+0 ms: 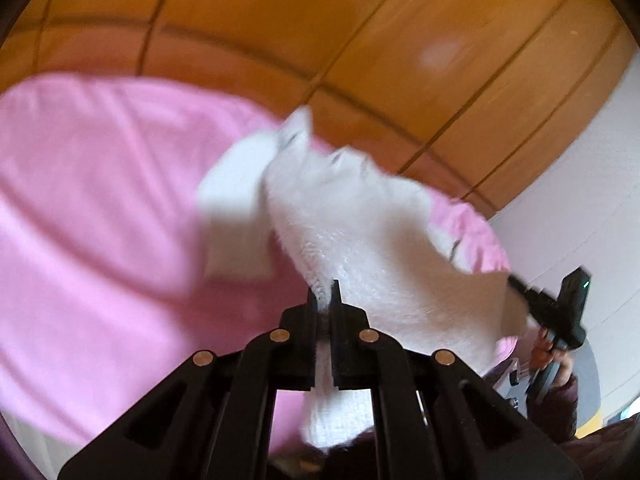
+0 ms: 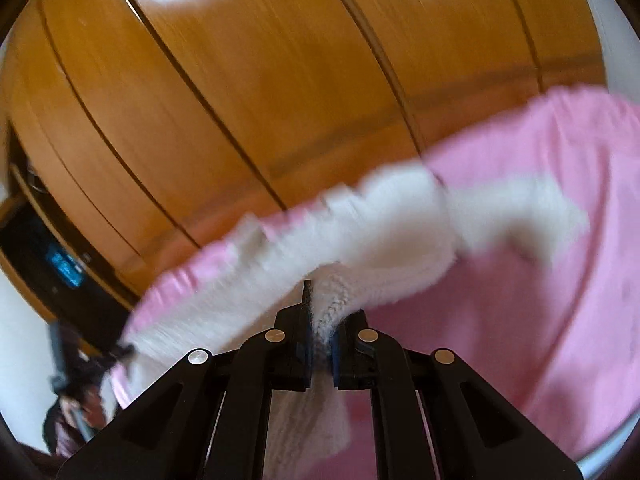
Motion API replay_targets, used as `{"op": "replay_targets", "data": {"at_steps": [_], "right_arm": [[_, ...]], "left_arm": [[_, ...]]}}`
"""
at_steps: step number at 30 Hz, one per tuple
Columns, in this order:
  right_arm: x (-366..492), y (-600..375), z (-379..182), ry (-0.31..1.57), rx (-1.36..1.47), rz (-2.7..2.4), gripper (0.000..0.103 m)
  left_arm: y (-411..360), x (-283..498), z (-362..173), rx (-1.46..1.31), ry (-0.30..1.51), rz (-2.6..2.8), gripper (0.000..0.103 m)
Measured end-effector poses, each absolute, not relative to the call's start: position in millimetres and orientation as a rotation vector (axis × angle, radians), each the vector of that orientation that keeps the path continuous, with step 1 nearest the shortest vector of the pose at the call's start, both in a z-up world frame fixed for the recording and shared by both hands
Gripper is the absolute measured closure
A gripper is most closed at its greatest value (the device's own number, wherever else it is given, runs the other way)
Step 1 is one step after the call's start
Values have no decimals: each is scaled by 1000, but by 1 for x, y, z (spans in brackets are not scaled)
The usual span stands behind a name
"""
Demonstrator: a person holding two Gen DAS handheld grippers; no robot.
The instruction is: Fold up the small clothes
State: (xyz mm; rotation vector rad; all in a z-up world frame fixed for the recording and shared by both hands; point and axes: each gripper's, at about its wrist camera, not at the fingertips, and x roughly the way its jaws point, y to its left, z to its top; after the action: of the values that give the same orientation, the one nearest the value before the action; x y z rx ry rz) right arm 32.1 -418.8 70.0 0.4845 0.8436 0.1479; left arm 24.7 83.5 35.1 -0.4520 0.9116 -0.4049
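While I hold the white knitted garment (image 1: 360,232) stretched above the pink sheet (image 1: 100,200), left gripper (image 1: 325,300) and right gripper (image 2: 322,320) each pinching an edge, uneven pulling could slip it free.

Blurred white knit (image 1: 360,220) in left tongs (image 1: 325,294)

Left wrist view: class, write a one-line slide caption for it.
Left gripper shut on a white garment, lifted over pink bedding, with the right gripper at its far edge.
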Motion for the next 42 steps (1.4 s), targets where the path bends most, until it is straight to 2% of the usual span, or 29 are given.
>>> {"op": "replay_targets", "data": {"at_steps": [3,7,9,10,11,12,13,14,15,19,22,24,25,27,29,30,31,32,33,34,37,42], "right_arm": [[21,-424,6,1011,496,61,97],[9,-427,-32,1110,463,-9,97],[9,-424,-34,1123,412,-18,97],[9,-421,-29,1113,382,-17,95],[12,-418,-23,1101,352,-25,90],[15,-416,-17,1084,304,-59,73],[16,-412,-10,1055,254,-100,46],[19,-406,2,993,193,-141,37],[25,-403,9,962,172,-143,34],[49,-361,19,914,173,-33,34],[69,-315,3,941,152,87,34],[82,-286,-14,986,165,166,34],[87,-273,-20,1002,161,189,34],[90,-247,-33,1038,150,228,34],[93,-232,-44,1071,158,261,34],[95,-225,-51,1093,151,273,34],[96,-220,-54,1103,142,274,34],[95,-216,-58,1110,135,276,34],[94,-213,-62,1115,124,278,34],[94,-211,-64,1115,112,275,33],[93,-211,-65,1116,96,277,33],[93,-208,-68,1109,90,276,33]], "left_arm": [[74,10,-6,-422,1014,-365,99],[68,3,-46,-387,1080,-321,94],[81,6,-51,-448,1055,-303,81],[96,10,-49,-476,1038,-248,66],[108,13,-48,-496,1019,-212,59],[120,18,-46,-522,997,-183,59],[133,24,-43,-554,975,-152,59],[145,29,-43,-567,959,-122,59],[152,36,-43,-567,949,-87,59],[159,72,-42,-579,938,-63,59],[130,100,-46,-426,943,-80,59],[113,114,-54,-308,965,-81,68],[102,125,-60,-254,994,-126,69],[85,135,-70,-193,1045,-192,67],[75,144,-78,-176,1062,-229,49],[72,148,-82,-168,1062,-222,49],[71,152,-87,-169,1075,-221,51],[71,157,-92,-187,1086,-230,61],[72,160,-94,-210,1081,-239,75],[74,162,-95,-243,1075,-261,97],[93,160,-81,-383,1019,-290,98],[176,128,-15,-600,824,-254,99]]}}
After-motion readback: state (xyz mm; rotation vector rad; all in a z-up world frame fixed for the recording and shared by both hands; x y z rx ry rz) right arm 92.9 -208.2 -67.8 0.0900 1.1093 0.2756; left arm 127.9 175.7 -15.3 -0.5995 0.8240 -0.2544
